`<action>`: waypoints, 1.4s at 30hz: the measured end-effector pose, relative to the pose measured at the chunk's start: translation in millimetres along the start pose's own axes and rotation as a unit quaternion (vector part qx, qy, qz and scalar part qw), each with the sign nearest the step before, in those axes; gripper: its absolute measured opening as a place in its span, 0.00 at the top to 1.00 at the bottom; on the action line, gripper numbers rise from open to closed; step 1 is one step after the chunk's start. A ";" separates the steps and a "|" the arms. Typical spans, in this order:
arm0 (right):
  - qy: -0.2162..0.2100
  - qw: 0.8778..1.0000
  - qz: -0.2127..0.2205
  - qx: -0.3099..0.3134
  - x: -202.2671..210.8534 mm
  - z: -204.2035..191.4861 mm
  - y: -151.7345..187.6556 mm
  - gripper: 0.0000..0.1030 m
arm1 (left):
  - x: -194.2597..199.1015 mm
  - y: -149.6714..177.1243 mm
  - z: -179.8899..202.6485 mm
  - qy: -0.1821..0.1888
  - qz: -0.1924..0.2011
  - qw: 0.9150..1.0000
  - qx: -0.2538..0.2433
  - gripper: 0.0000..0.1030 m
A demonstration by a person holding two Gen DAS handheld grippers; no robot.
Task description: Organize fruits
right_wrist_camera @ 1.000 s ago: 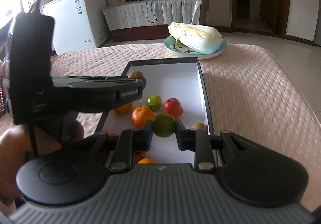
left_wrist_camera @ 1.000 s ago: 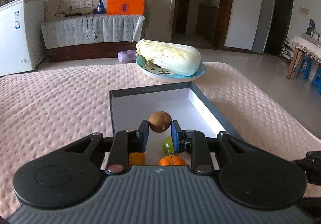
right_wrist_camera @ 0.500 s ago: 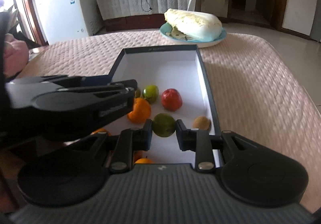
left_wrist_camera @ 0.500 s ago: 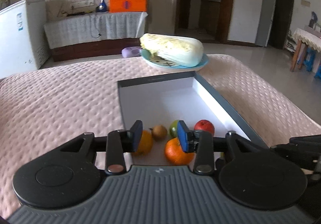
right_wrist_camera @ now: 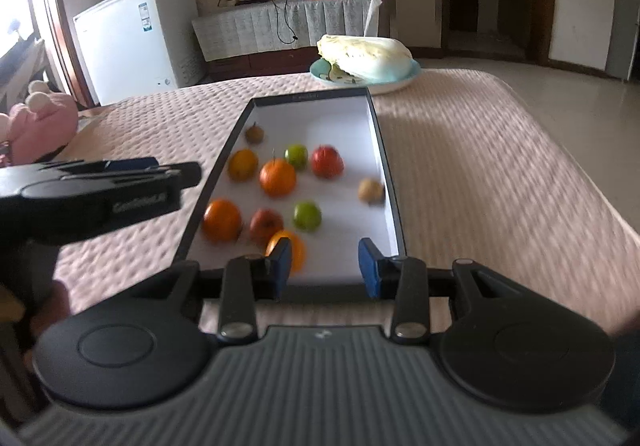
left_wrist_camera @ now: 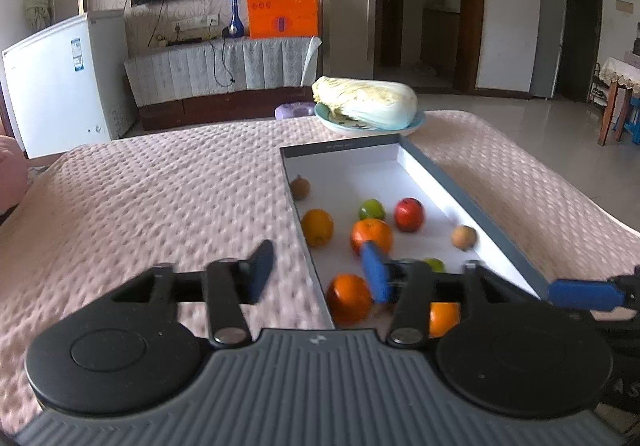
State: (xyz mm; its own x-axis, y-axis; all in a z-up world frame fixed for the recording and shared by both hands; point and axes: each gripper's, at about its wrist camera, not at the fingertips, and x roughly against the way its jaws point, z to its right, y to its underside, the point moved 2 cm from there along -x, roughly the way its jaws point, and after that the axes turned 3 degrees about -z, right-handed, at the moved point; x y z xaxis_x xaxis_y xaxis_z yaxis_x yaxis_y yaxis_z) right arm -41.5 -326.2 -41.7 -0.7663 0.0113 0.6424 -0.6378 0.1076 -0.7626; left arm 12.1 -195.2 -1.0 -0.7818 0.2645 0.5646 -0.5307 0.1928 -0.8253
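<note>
A shallow white box with a dark rim point(left_wrist_camera: 472, 202) point(right_wrist_camera: 378, 134) lies on the pink bedspread and holds several fruits: oranges point(left_wrist_camera: 371, 235) point(right_wrist_camera: 277, 177), a red apple point(left_wrist_camera: 409, 214) point(right_wrist_camera: 327, 161), green fruits point(right_wrist_camera: 307, 216) point(left_wrist_camera: 372, 209), a brown kiwi point(left_wrist_camera: 300, 187) point(right_wrist_camera: 254, 133) and a tan fruit point(left_wrist_camera: 464, 237) point(right_wrist_camera: 371, 190). My left gripper point(left_wrist_camera: 318, 275) is open and empty over the box's left rim. My right gripper point(right_wrist_camera: 324, 266) is open and empty above the box's near end. The left gripper also shows in the right wrist view point(right_wrist_camera: 120, 182).
A blue plate with a napa cabbage point(left_wrist_camera: 366, 106) point(right_wrist_camera: 366, 56) stands past the box's far end. A pink plush toy point(right_wrist_camera: 40, 122) sits at the bed's left edge. A white freezer point(left_wrist_camera: 60, 78) and a TV bench stand beyond the bed.
Both grippers opened and pulled back. The left let go of the brown kiwi, which now lies at the box's far left. The right let go of the green fruit, now lying in the box.
</note>
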 end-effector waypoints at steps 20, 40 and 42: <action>0.024 1.000 -0.013 0.003 24.0 10.6 34.3 0.62 | 47.2 38.5 14.4 -0.017 0.005 1.000 -0.001 0.31; 0.028 0.999 -0.020 0.011 18.5 7.6 34.9 0.62 | 45.3 37.0 11.5 -0.020 0.010 1.000 -0.003 0.22; 0.028 0.999 -0.021 0.012 18.7 7.7 35.3 0.62 | 45.1 37.1 11.9 -0.020 0.011 1.000 -0.006 0.22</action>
State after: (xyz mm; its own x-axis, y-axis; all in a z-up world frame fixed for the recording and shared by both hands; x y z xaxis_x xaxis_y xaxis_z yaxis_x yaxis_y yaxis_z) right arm -79.0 -329.8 -57.2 -0.7340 0.0639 0.6761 -0.6710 0.0858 -0.7365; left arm -46.7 -187.3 -6.3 -0.8054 0.2310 0.5458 -0.5101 0.1988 -0.8368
